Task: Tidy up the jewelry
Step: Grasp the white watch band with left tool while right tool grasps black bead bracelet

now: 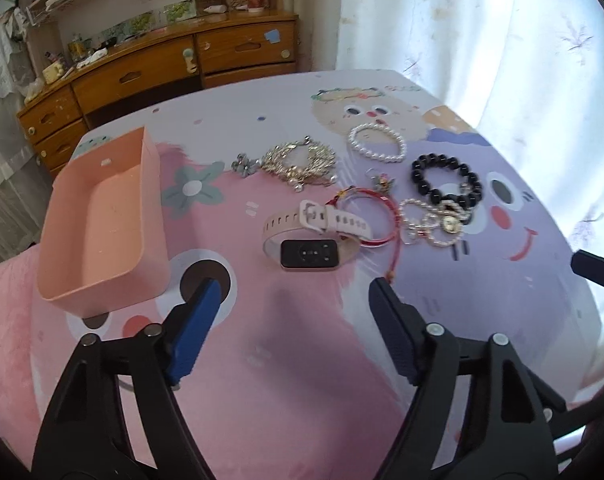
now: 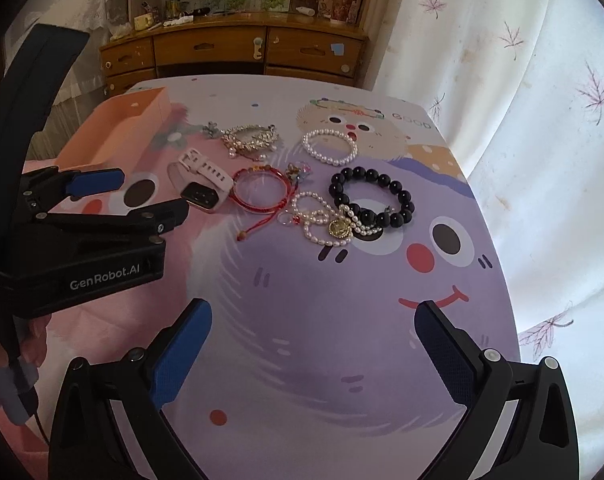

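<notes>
An empty peach box (image 1: 101, 224) stands at the table's left; it also shows in the right wrist view (image 2: 117, 132). Jewelry lies spread to its right: a pale pink smartwatch (image 1: 310, 236) (image 2: 199, 184), a red string bracelet (image 1: 378, 216) (image 2: 259, 190), a gold ornate piece (image 1: 297, 160) (image 2: 251, 138), a white pearl bracelet (image 1: 376, 142) (image 2: 330, 146), a black bead bracelet (image 1: 446, 180) (image 2: 372, 196) and a pearl chain with a gold charm (image 1: 434, 220) (image 2: 330, 224). My left gripper (image 1: 293, 300) (image 2: 149, 194) is open just short of the watch. My right gripper (image 2: 314, 320) is open and empty over the purple cartoon.
The table wears a cartoon-print cloth (image 1: 302, 360). A wooden dresser (image 1: 173, 64) stands behind it and a white curtain (image 1: 502, 40) hangs on the right. A small silver flower piece (image 1: 245, 164) lies beside the gold piece. The right gripper's fingertip (image 1: 594, 268) shows at the right edge.
</notes>
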Available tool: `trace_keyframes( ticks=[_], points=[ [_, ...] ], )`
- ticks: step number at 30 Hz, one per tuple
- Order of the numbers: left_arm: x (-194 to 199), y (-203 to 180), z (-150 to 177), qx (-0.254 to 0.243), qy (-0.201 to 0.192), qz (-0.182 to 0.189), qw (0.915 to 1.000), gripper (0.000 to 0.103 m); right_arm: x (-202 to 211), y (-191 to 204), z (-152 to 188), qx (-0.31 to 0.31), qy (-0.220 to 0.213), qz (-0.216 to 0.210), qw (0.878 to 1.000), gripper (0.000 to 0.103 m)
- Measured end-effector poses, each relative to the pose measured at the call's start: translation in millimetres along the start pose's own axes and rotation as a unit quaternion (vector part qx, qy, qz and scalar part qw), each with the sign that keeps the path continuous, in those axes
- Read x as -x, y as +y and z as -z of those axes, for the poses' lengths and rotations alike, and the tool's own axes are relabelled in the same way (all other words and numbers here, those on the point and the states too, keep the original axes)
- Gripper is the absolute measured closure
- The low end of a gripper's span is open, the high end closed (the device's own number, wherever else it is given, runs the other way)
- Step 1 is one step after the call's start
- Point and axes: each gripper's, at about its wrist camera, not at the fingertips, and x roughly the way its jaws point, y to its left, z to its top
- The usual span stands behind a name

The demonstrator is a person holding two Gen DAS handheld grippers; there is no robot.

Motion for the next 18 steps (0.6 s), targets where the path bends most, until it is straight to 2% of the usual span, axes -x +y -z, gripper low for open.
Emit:
trace_keyframes(
  ticks=[2,5,8,10,12,14,16,18],
  points=[
    [-16.6,-0.4,2.3,0.014,0.000,-0.010,0.9998,0.039,-20.6,-7.0,-1.7,-0.009,0.001,-0.007,1.000,0.001],
    [-39.1,1.9,3.6,0.040,-0.006,-0.017,0.9990,0.045,-42.7,-21.1,-8.5,-0.027,-0.004,0.009,1.000,0.001],
    [-46.6,3.5,3.1,0.053,-0.017,-0.014,0.9983,0.045,-63.4,-43.5,-18.3,-0.067,0.001,-0.003,0.998,0.004],
    [-51.8,3.3,-2.2,0.058,-0.026,-0.008,0.9980,0.046,-76.6,-61.5,-26.2,-0.099,0.004,-0.012,0.995,0.012],
    [-52.7,3.8,-6.8,0.062,-0.024,-0.007,0.9977,0.054,-88.7,-79.7,-34.0,-0.134,0.009,-0.008,0.991,0.018],
    [-55.5,6.8,-13.0,0.077,-0.025,-0.013,0.9966,0.054,-101.4,-99.3,-42.4,-0.174,0.012,-0.015,0.984,0.022],
    [-53.8,7.4,-16.8,0.087,-0.025,-0.013,0.9958,0.061,-111.6,-115.4,-51.6,-0.201,0.011,-0.019,0.979,0.028],
    [-56.7,9.4,-21.7,0.096,-0.025,-0.023,0.9948,0.074,-123.3,-127.7,-62.2,-0.208,0.012,-0.021,0.978,0.033]
  ],
)
